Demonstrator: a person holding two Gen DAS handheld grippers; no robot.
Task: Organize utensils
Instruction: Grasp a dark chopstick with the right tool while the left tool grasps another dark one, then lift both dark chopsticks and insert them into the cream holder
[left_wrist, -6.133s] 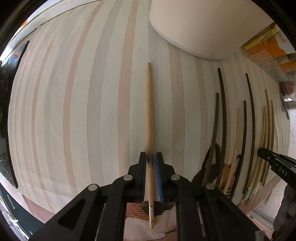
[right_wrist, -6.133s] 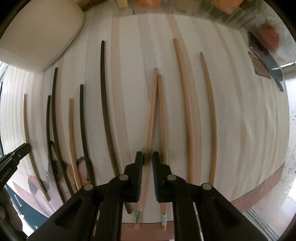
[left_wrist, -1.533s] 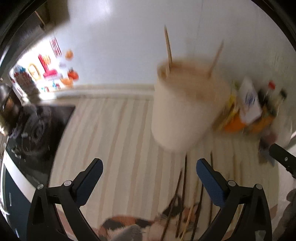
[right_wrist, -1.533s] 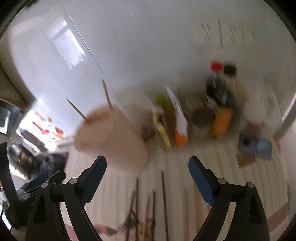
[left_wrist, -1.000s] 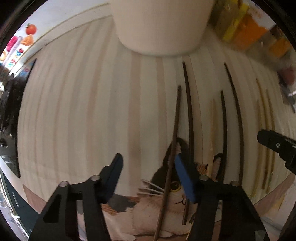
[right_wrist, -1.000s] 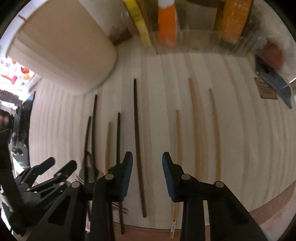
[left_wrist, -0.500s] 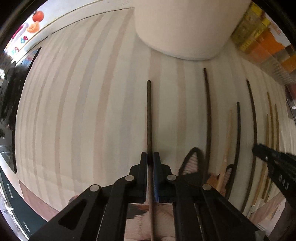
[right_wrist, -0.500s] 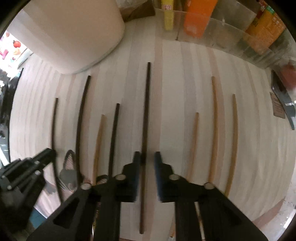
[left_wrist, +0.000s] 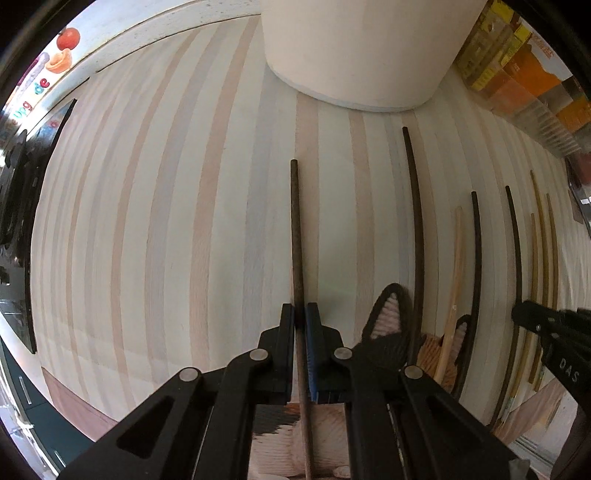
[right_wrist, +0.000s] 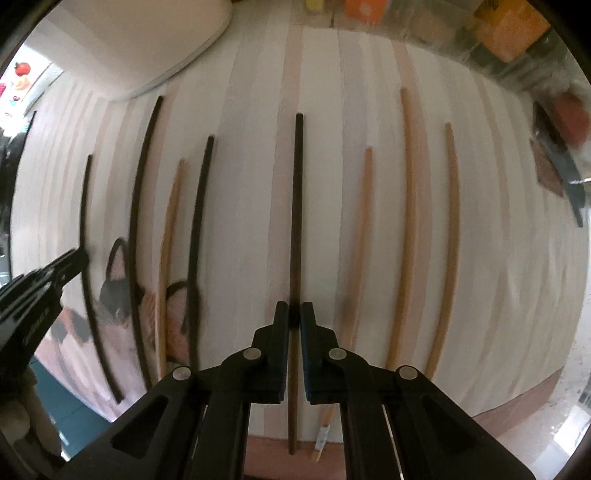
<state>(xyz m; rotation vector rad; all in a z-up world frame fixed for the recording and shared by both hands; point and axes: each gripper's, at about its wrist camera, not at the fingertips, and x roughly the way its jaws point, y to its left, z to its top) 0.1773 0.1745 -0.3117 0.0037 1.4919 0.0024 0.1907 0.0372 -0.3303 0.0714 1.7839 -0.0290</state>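
My left gripper (left_wrist: 300, 314) is shut on a dark brown chopstick (left_wrist: 295, 229) that points away along the striped mat (left_wrist: 147, 221). My right gripper (right_wrist: 294, 312) is shut on another dark chopstick (right_wrist: 296, 206), also pointing away. Several more chopsticks lie in a row on the mat: dark ones (right_wrist: 201, 221) to the left and light wooden ones (right_wrist: 406, 206) to the right in the right wrist view. A large cream holder (left_wrist: 362, 51) stands at the far end of the mat; it also shows in the right wrist view (right_wrist: 122, 40).
A cat-print cloth (left_wrist: 388, 325) lies under the near ends of the chopsticks. Orange and yellow packets (left_wrist: 517, 74) stand at the far right. A black stovetop (left_wrist: 18, 206) lies to the left. The mat's near edge (right_wrist: 517, 402) ends at a reddish border.
Both grippers were open above the holder with chopsticks in it. They came down to the mat and each has closed on a dark chopstick.
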